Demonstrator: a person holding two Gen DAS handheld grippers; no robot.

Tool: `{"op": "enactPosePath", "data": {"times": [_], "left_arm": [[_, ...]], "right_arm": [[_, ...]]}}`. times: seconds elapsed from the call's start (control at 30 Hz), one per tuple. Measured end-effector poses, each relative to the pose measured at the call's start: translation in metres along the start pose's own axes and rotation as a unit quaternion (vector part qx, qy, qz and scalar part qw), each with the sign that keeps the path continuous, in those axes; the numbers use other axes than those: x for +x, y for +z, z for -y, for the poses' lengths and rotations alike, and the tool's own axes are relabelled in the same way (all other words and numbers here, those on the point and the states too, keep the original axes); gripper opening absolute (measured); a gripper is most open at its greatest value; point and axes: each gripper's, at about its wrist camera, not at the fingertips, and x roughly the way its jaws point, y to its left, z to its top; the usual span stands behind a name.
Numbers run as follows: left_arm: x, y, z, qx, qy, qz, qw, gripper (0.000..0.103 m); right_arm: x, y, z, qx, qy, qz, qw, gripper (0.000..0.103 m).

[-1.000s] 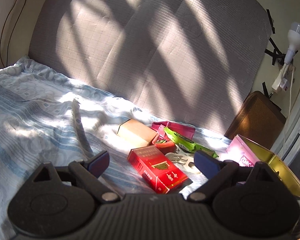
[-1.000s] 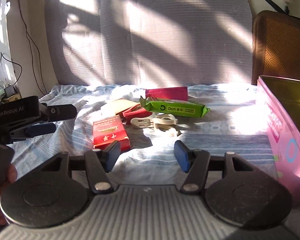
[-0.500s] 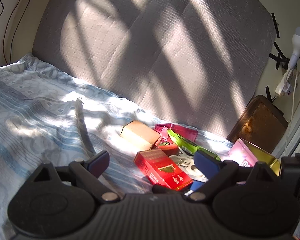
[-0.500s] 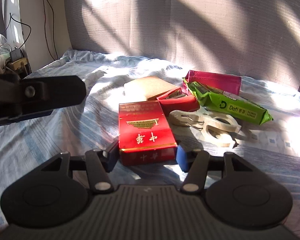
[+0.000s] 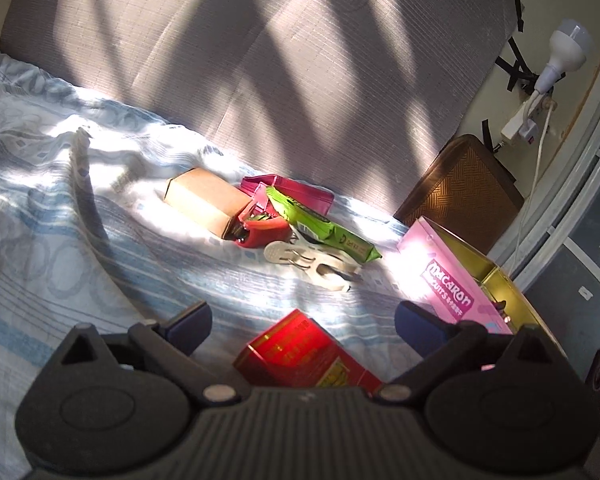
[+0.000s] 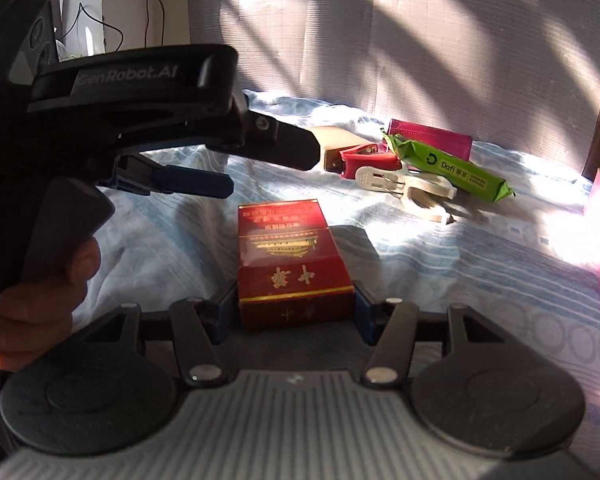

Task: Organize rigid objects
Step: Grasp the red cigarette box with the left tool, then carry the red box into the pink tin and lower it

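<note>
My right gripper (image 6: 296,312) is shut on a red cigarette box (image 6: 290,258), holding its near end between both blue pads above the bed. The same red box (image 5: 304,354) shows low in the left wrist view, under my open, empty left gripper (image 5: 304,320). That left gripper (image 6: 196,184) hangs at the left of the right wrist view. Further back lie a brown carton (image 5: 204,204), a red stapler (image 5: 262,232), a green packet (image 5: 324,230), a magenta pouch (image 5: 300,194) and white clips (image 5: 312,264).
An open pink tin (image 5: 448,284) with a gold inside stands at the right on the blue patterned sheet (image 5: 60,240). A grey padded headboard (image 5: 260,60) rises behind. A brown wicker panel (image 5: 460,192) and a wall lamp (image 5: 560,56) are at the far right.
My right gripper has closed on the red box and lifted it toward the near side, away from the pile. My left gripper has swung right, over the box.
</note>
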Motion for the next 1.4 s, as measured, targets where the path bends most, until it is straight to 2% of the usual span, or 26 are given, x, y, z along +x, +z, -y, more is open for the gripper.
{"op": "enactPosePath", "data": {"times": [0.1,0.3,0.4,0.5,0.63,0.77,0.87,0.9,0.97,1.0,1.1,1.17,1.27,1.4], "left_arm": [[-0.001,-0.001,0.003,0.016,0.022,0.007,0.9996,0.098],[-0.001,0.000,0.002,0.012,0.015,0.005,0.9998,0.099],[-0.002,0.001,-0.001,0.001,0.007,0.004,1.0000,0.099],[-0.002,0.001,-0.001,-0.002,-0.009,-0.002,1.0000,0.093],[0.004,-0.004,0.011,0.028,-0.044,-0.024,0.9983,0.084],[0.013,-0.016,0.030,0.064,-0.109,-0.072,0.9893,0.082],[0.020,-0.029,0.045,0.094,-0.151,-0.111,0.9778,0.082],[0.023,-0.032,0.049,0.099,-0.161,-0.122,0.9742,0.079],[0.030,-0.042,0.061,0.104,-0.189,-0.156,0.9638,0.064],[0.033,-0.047,0.068,0.106,-0.191,-0.169,0.9611,0.059],[0.032,-0.056,0.094,0.139,-0.179,-0.165,0.9599,0.057],[0.034,-0.056,0.107,0.136,-0.181,-0.164,0.9600,0.057],[0.040,-0.041,0.136,0.136,-0.199,-0.156,0.9580,0.057],[0.055,-0.017,0.192,0.171,-0.213,-0.138,0.9521,0.057]], "right_arm": [[-0.001,0.000,0.005,0.020,-0.001,0.002,1.000,0.060],[-0.017,-0.007,0.000,0.009,-0.012,0.016,1.000,0.060],[-0.024,-0.010,0.002,0.001,-0.026,0.022,0.999,0.060],[-0.031,-0.014,0.003,-0.003,-0.027,0.017,0.999,0.060],[-0.043,-0.026,0.002,-0.011,-0.028,0.005,1.000,0.060],[-0.060,-0.042,0.005,-0.010,-0.039,0.005,0.999,0.060],[-0.075,-0.052,0.012,0.000,-0.045,0.006,0.999,0.060],[-0.080,-0.055,0.014,0.002,-0.047,0.007,0.999,0.060],[-0.090,-0.063,0.018,0.006,-0.052,0.010,0.999,0.060],[-0.094,-0.067,0.021,0.010,-0.054,0.012,0.998,0.060],[-0.110,-0.076,0.029,0.022,-0.059,0.028,0.998,0.060],[-0.123,-0.079,0.033,0.029,-0.064,0.047,0.996,0.060],[-0.144,-0.077,0.044,0.030,-0.086,0.080,0.993,0.060],[-0.173,-0.067,0.076,0.037,-0.122,0.125,0.984,0.060]]}}
